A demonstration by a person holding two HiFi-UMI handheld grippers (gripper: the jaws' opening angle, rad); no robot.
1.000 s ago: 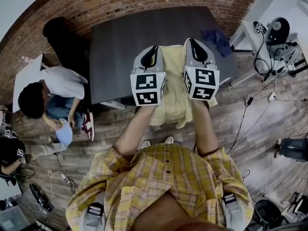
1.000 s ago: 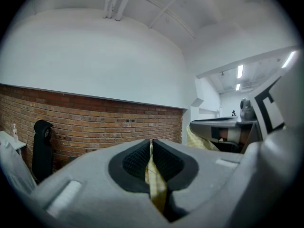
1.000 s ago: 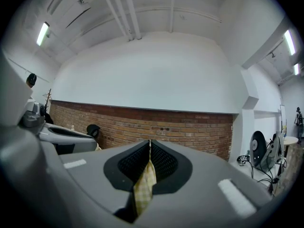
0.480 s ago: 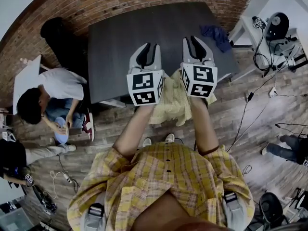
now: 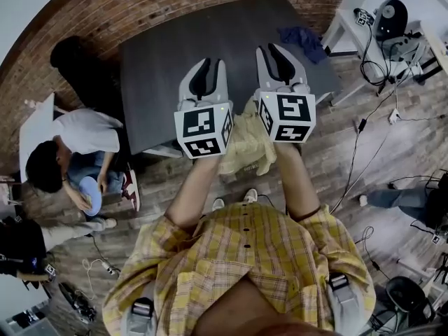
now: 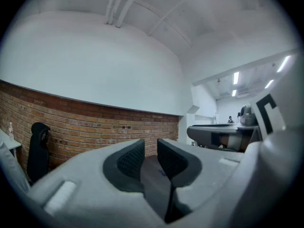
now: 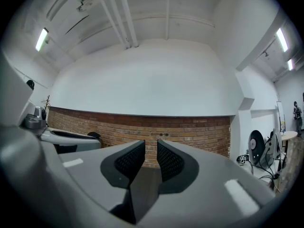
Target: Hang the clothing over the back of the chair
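A yellow garment [image 5: 246, 140] hangs bunched just below and between my two grippers, at the near edge of the dark table [image 5: 161, 54]. Whatever it rests on is hidden beneath it and my arms, and no chair back shows. My left gripper [image 5: 213, 61] [image 6: 150, 146] and right gripper [image 5: 269, 46] [image 7: 151, 148] are held up side by side above the garment and point over the table toward the brick wall. On each, the jaws stand almost together with a thin slit and hold nothing. No cloth shows in either gripper view.
A blue cloth [image 5: 299, 39] lies on the table's far right corner. A person [image 5: 70, 142] crouches on the floor at the left. A black shape [image 5: 73, 54] stands by the wall. A white desk [image 5: 371, 30] with equipment and floor cables [image 5: 364, 152] are at the right.
Both grippers have lifted toward the camera and off the garment. The yellow cloth now shows narrower and more bunched below them. A person at the right edge has walked on.
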